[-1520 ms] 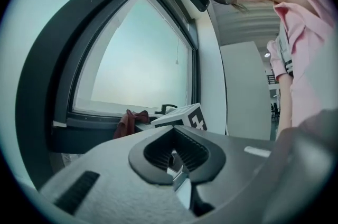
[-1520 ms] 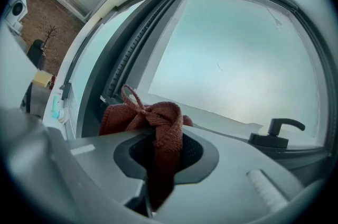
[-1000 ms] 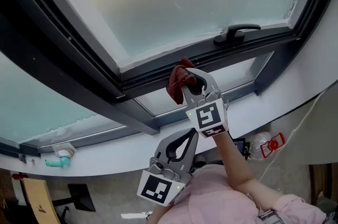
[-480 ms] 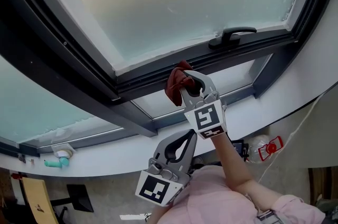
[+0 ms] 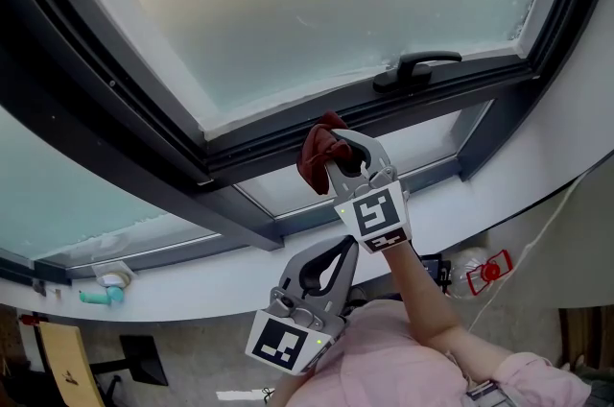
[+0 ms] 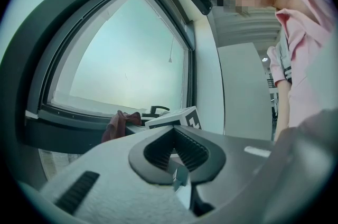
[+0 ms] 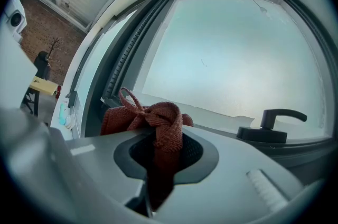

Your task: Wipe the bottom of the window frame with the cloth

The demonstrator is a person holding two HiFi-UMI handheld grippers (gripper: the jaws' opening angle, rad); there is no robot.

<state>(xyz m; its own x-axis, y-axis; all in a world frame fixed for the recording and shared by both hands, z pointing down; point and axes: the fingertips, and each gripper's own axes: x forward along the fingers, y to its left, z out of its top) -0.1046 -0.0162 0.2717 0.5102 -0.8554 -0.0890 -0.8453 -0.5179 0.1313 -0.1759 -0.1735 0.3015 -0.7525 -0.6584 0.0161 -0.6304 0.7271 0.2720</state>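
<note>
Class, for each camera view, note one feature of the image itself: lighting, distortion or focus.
Head view: bright pale glass, dark window frame, cloth sharp. Left gripper view: fisheye bends the frame, black corners, the near left gripper soft. Right gripper view: same fisheye, cloth weave crisp, glass evenly lit.

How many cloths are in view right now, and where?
1. The red cloth is clamped in the right gripper, up at the window frame's bottom rail, left of the black handle. The left gripper is shut on nothing. None seen elsewhere.
</note>
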